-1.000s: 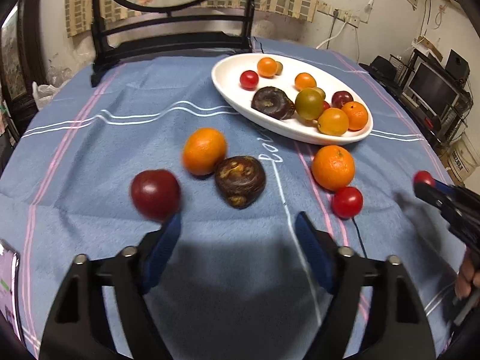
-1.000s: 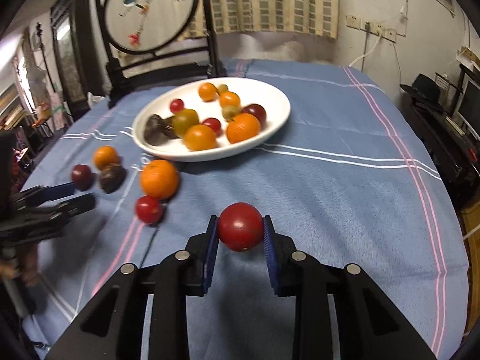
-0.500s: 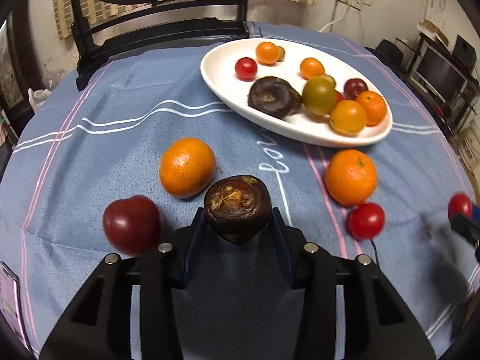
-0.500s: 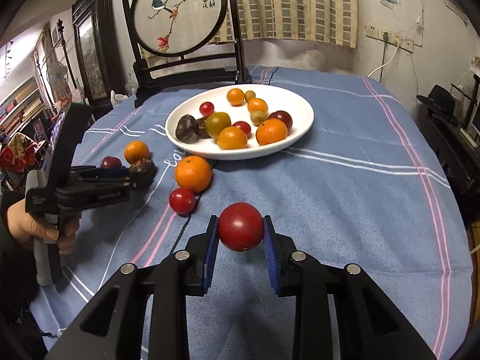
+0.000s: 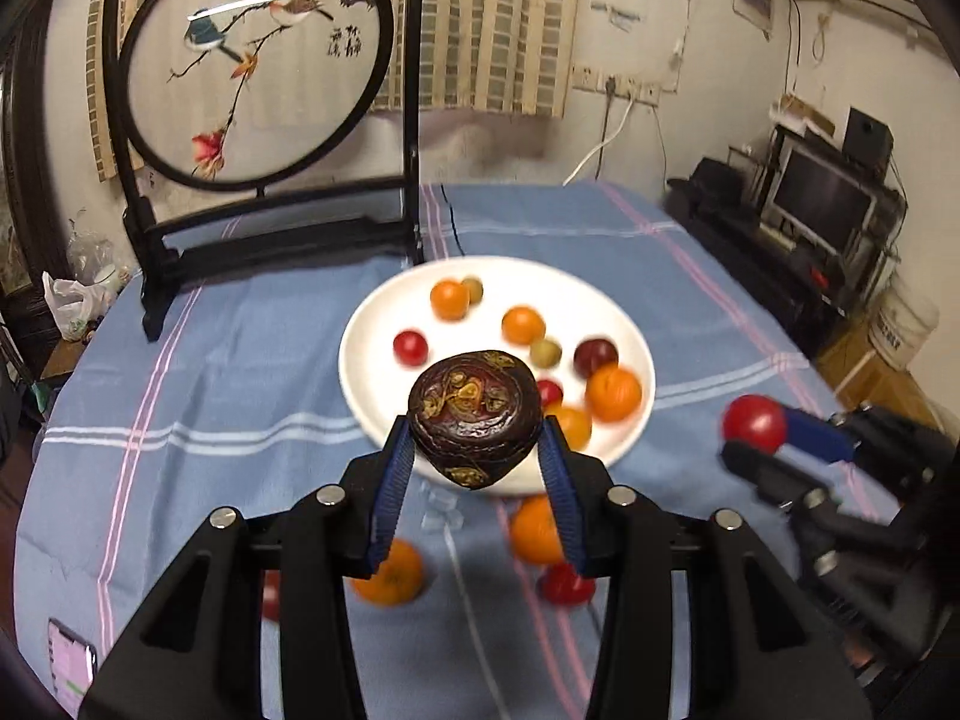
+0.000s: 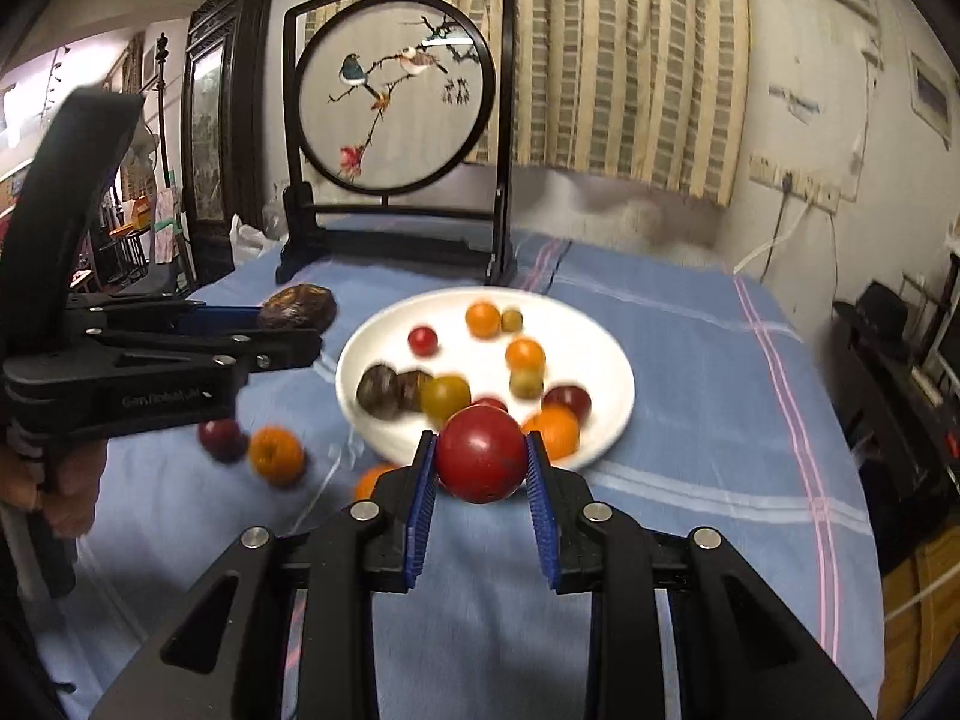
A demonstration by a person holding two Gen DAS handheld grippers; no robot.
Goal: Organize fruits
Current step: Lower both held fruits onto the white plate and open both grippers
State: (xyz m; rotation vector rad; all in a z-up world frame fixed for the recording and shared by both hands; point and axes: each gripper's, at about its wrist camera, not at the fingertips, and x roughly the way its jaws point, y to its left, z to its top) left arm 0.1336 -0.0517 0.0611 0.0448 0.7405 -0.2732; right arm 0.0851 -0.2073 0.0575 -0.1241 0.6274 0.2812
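Note:
My left gripper [image 5: 477,468] is shut on a dark brown wrinkled fruit [image 5: 475,423] and holds it in the air in front of the white plate [image 5: 372,396]. The right gripper [image 6: 480,480] is shut on a red tomato [image 6: 482,453], also lifted, just short of the plate [image 6: 606,360]. Each gripper shows in the other's view: the left gripper [image 6: 288,330] with its brown fruit [image 6: 297,307], the right gripper [image 5: 756,438] with its tomato [image 5: 754,423]. Several small fruits lie on the plate. Two oranges [image 5: 389,579] [image 5: 536,531] and a red tomato [image 5: 564,585] lie on the blue cloth below.
A round embroidered screen on a black stand [image 5: 258,78] rises at the table's far edge behind the plate. A dark red fruit [image 6: 221,438] and an orange [image 6: 276,455] lie on the cloth left of the plate. A phone [image 5: 72,663] lies at the near left edge.
My left gripper closed around the brown fruit and lifted it off the cloth toward the plate. The right gripper rose and moved nearer the plate with its tomato.

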